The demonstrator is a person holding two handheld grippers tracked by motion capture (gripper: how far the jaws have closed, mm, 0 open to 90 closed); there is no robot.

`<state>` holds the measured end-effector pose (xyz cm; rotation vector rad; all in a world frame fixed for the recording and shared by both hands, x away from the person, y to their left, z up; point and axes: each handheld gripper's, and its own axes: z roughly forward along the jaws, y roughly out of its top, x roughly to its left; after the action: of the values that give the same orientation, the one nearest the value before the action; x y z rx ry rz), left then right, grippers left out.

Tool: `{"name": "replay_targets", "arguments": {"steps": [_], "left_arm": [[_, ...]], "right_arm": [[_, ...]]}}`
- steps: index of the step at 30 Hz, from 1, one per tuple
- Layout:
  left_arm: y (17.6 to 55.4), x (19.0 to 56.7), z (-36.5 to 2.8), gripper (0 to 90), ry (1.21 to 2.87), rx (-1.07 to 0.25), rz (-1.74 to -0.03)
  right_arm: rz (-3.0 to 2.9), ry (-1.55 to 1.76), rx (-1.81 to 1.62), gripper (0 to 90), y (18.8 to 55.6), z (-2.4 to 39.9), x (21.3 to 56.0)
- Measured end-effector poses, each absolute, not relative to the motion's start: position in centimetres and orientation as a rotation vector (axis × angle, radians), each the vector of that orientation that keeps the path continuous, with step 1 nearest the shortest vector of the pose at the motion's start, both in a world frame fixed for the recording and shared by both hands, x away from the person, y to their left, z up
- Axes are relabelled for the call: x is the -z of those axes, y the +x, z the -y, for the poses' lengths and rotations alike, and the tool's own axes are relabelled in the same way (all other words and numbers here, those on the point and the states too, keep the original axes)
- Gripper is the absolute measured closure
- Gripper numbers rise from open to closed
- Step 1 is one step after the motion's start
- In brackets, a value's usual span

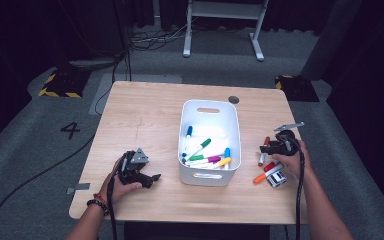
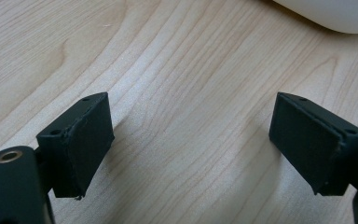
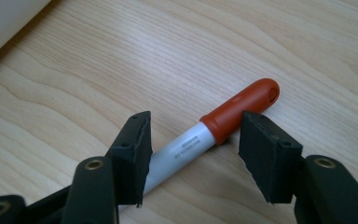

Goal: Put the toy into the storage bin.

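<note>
The desk (image 1: pixel 145 120) is holding a white bin (image 1: pixel 209 142) full of markers. Left of the bin, the left gripper (image 2: pixel 191 140) is resting with jaws wide apart. Right of the bin, the right gripper (image 3: pixel 193 156) is hanging with released jaws around a red marker (image 3: pixel 214 128) lying flat.

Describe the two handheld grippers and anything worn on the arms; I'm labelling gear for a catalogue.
Both handheld grippers, left and right, are black with two flat rectangular jaw pads, a grey three-cornered plate on top and a trailing black cable. Brass-coloured screw inserts sit in the jaw arms. The left wrist wears beaded bracelets; forearms are sleeveless.
</note>
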<state>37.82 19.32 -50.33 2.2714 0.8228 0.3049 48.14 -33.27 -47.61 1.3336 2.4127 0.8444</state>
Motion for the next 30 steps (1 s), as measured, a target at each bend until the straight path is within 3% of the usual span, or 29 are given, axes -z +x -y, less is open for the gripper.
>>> {"name": "replay_targets", "arguments": {"steps": [9,15,18,24,30], "left_arm": [[37.8,50.3,-19.3,13.8,2.272,-0.305,-0.823],[37.8,50.3,-19.3,13.8,2.272,-0.305,-0.822],[37.8,50.3,-19.3,13.8,2.272,-0.305,-0.822],[37.8,50.3,-19.3,13.8,2.272,-0.305,-0.822],[37.8,50.3,-19.3,13.8,2.271,-0.305,-0.822]], "right_arm": [[-2.489,1.220,-0.767,60.3,49.1,30.1,47.8],[-2.512,1.188,-0.765,51.7,49.6,28.6,47.9],[-2.503,1.189,-0.750,55.8,50.0,28.0,47.8],[-2.493,1.177,-0.786,73.3,50.0,27.4,47.9],[-2.475,1.181,-0.793,74.4,49.9,27.2,48.0]]}}
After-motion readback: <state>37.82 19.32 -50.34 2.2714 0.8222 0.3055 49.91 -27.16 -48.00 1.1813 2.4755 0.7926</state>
